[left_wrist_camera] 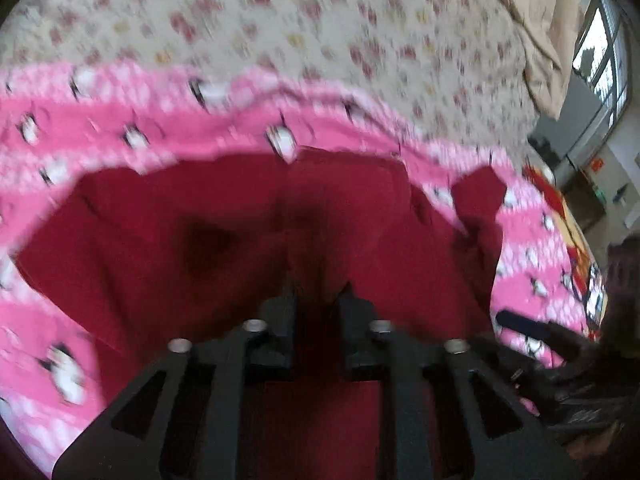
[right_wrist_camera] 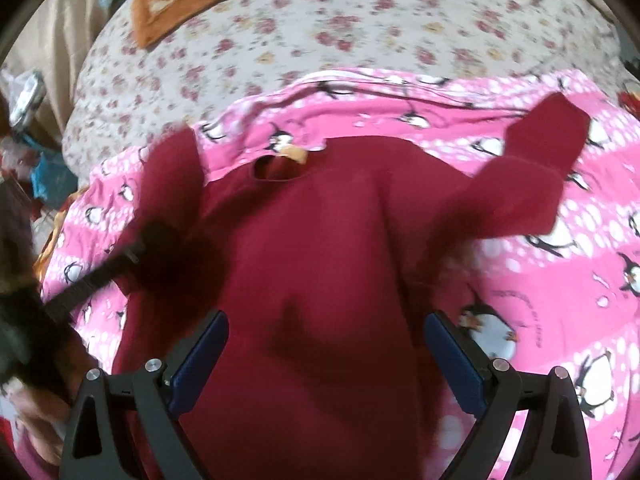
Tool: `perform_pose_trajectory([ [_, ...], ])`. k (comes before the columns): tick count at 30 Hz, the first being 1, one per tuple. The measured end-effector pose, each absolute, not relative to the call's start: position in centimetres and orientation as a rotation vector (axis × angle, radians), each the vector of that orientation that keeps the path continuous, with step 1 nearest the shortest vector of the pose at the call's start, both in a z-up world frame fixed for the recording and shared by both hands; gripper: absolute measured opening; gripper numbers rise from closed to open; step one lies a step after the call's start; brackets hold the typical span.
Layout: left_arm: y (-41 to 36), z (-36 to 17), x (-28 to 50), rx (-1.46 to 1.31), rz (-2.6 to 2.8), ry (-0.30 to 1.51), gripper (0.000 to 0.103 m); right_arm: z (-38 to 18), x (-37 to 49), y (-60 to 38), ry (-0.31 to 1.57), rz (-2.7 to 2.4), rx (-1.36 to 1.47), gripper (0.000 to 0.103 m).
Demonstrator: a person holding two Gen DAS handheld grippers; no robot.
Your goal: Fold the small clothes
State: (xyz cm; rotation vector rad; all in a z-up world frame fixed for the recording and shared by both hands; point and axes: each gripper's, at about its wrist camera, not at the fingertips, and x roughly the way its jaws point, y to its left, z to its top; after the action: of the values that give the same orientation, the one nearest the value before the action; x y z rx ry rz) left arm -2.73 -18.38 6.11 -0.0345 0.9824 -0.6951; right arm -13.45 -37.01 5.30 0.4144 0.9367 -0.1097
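Red shirt spread on pink penguin blanket, sleeves out left and right. Left gripper pinched nearly shut on shirt's near hem. Right gripper wide open above shirt, holding nothing. Faint blanket writing unreadable. Flowered bed sheet beyond.

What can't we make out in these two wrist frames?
- Left wrist: motion blur; whether the left gripper actually pinches the red shirt.
- Right wrist: shirt hem, cut off by the bottom edge behind the open right gripper.
- Right wrist: neck label, too small and blurred.
- Both: pink penguin blanket extent, cropped.
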Motion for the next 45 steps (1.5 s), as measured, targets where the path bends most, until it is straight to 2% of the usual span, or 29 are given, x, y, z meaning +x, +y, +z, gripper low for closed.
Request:
perform_pose_trajectory([
  [1,-18.7,5.6,-3.0,-0.026,-0.702,1.0,0.045,5.3,-13.5,-37.2,0.94,-0.112,0.42,0.098],
  [5,-17.1,6.9,-4.8,0.031,-0.742,0.978,0.049,5.4,-13.2,-37.3,0.934,-0.104,0.415,0.098],
  [7,-15.1,8.0,-5.4,0.065,-0.724,0.934,0.054,5.5,-12.7,-37.1,0.93,-0.094,0.409,0.098],
  [11,-8.8,8.9,-4.9,0.079,-0.548,0.883,0.054,5.5,-11.8,-36.9,0.924,-0.087,0.388,0.098],
  [16,-2.2,7.2,-1.3,-0.033,-0.273,0.924,0.054,4.5,-9.7,-35.3,0.962,-0.061,0.314,0.098],
  [18,-0.3,6.5,-0.5,-0.113,-0.228,0.936,0.054,4.0,-9.1,-34.5,0.983,-0.034,0.285,0.091],
  [20,0.7,5.9,0.0,-0.164,-0.205,0.934,0.054,2.9,-8.4,-33.6,1.022,-0.037,0.23,0.075],
  [24,0.2,4.6,0.1,-0.194,-0.193,0.937,0.054,2.1,-8.2,-32.3,0.999,-0.057,0.065,0.052],
  [26,-0.4,3.7,0.0,-0.169,-0.194,0.949,0.054,2.4,-8.5,-31.9,0.98,-0.073,-0.025,0.03],
  [28,-0.8,3.2,0.0,-0.152,-0.201,0.964,0.054,2.9,-8.6,-32.0,0.967,-0.072,-0.084,0.017],
  [29,-0.9,3.1,0.0,-0.148,-0.205,0.966,0.054,3.3,-8.8,-32.2,0.961,-0.061,-0.093,0.016],
  [33,-0.6,3.2,0.0,-0.156,-0.206,0.954,0.054,4.3,-9.0,-32.4,0.961,-0.006,-0.123,0.015],
  [34,-0.6,3.2,-0.1,-0.156,-0.206,0.955,0.054,4.3,-8.9,-32.5,0.973,0.0,-0.127,0.022],
  [35,-0.6,3.2,-0.1,-0.152,-0.206,0.955,0.054,4.2,-8.8,-32.8,0.99,0.005,-0.112,0.041],
  [37,-0.6,3.3,-0.2,-0.145,-0.205,0.952,0.054,4.6,-9.1,-34.1,0.98,0.017,-0.012,0.058],
  [41,-0.7,3.3,-0.1,-0.154,-0.202,0.958,0.054,6.0,-10.0,-35.4,0.925,0.055,0.101,0.058],
  [45,-1.3,3.4,-0.4,-0.137,-0.214,0.968,0.054,5.5,-9.1,-33.1,0.92,0.109,-0.012,0.058],
])
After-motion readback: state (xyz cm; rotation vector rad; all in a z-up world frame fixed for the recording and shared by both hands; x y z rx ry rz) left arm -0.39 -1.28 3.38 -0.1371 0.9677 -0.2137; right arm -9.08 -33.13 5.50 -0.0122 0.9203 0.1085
